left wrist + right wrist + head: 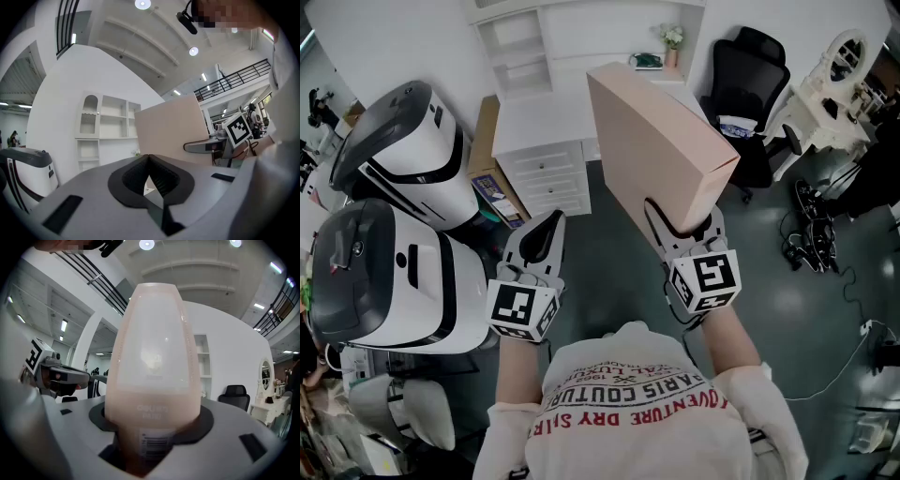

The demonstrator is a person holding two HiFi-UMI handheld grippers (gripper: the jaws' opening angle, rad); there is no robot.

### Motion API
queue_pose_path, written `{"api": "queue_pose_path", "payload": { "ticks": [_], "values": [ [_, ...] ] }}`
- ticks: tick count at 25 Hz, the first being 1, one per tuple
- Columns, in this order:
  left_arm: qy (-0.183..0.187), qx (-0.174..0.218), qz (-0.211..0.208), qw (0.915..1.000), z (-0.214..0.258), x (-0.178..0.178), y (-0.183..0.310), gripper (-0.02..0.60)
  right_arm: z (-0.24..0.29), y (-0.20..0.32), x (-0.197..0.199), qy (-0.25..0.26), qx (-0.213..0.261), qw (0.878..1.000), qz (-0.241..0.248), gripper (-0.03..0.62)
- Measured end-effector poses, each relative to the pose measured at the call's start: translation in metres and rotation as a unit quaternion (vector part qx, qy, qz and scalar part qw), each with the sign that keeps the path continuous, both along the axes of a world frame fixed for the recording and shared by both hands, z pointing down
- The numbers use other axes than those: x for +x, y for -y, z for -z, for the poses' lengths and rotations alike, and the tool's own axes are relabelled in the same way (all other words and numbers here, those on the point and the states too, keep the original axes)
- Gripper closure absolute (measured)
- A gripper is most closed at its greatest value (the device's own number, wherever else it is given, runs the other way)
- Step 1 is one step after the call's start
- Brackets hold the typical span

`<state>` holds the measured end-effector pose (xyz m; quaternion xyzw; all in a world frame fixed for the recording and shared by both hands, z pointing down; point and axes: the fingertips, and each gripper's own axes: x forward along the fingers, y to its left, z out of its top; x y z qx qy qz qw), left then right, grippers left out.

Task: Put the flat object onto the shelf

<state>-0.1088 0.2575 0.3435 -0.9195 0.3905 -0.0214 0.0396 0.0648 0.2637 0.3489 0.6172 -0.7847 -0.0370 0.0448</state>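
Observation:
A flat pinkish-beige box (661,150) is held up in the air, tilted, with my right gripper (682,228) shut on its near end. In the right gripper view the box (152,366) stands straight up out of the jaws and fills the middle. My left gripper (546,228) hangs beside it to the left, shut and holding nothing; its pads (154,177) meet. From the left gripper view the box (171,129) shows at the right with the right gripper under it. The white shelf unit (544,42) stands ahead against the wall, above a white drawer cabinet (542,159).
Two large white-and-black machines (398,225) stand at the left. A black office chair (750,94) is to the right of the cabinet. A white ornate stand (830,89) and cables on the floor (811,234) lie far right. A small plant pot (672,42) sits on the desk.

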Motion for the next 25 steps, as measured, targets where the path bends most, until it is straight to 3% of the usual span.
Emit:
{"api": "queue_pose_path", "payload": {
  "ticks": [15, 25],
  "values": [
    [0.004, -0.009, 0.008, 0.9999, -0.015, -0.025, 0.039, 0.568, -0.013, 0.033, -0.024, -0.033, -0.005, 0.999, 0.002, 0.292],
    [0.014, -0.031, 0.031, 0.9989, -0.036, -0.024, 0.090, 0.568, -0.031, 0.090, -0.013, -0.006, -0.030, 0.999, 0.016, 0.293]
  ]
}}
